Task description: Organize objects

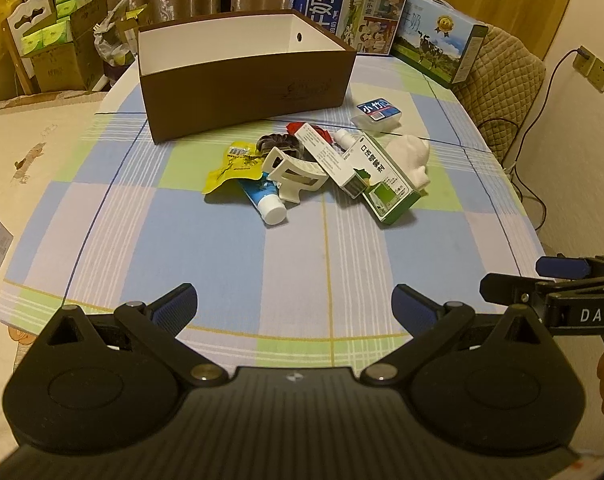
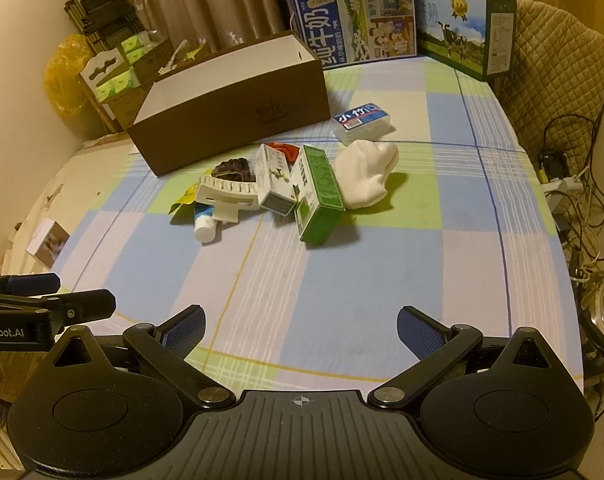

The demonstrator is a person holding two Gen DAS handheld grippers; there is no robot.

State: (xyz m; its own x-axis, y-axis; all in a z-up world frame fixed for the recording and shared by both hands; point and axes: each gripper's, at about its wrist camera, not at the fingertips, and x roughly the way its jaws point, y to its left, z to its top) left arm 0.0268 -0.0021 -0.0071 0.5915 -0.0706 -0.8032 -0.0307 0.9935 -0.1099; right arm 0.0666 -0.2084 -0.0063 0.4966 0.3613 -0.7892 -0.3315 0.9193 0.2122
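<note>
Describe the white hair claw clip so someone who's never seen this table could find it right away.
Start at the brown box on the checked tablecloth; a heap of small items lies just in front of it. The clip sits at the heap's near edge, over a white-capped tube. It alone has comb-like teeth.

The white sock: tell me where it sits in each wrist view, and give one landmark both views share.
Left wrist view: the white sock lies right of centre, at the right end of the pile, partly behind the green carton.
Right wrist view: the white sock lies just right of centre, beside the green carton.
Shared landmark: the open brown box behind the pile.
</note>
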